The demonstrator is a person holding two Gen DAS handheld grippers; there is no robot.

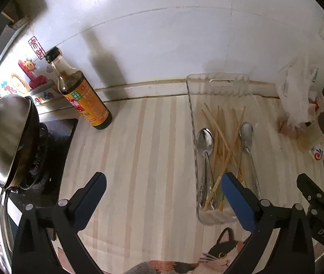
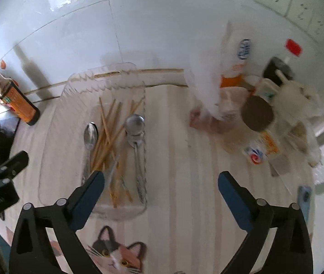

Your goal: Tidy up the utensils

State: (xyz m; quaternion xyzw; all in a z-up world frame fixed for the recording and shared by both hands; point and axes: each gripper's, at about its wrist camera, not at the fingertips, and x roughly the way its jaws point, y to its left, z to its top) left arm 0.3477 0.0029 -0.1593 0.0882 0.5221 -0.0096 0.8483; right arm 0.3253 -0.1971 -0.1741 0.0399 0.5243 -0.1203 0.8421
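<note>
A clear plastic tray (image 1: 190,114) (image 2: 70,84) lies on the striped mat. In it are a bundle of wooden chopsticks (image 1: 224,141) (image 2: 109,132), steel spoons on the left (image 1: 205,141) (image 2: 90,134) and a steel spoon on the right (image 1: 246,132) (image 2: 135,123). My left gripper (image 1: 163,180) is open and empty, just left of the tray's near end. My right gripper (image 2: 161,180) is open and empty, just right of the tray's near end.
A soy sauce bottle (image 1: 82,93) (image 2: 15,98) stands by the wall. A wok with a steel lid (image 1: 6,137) sits on the stove at the left. Plastic bags, jars and seasoning packets (image 2: 257,111) (image 1: 298,98) crowd the right side.
</note>
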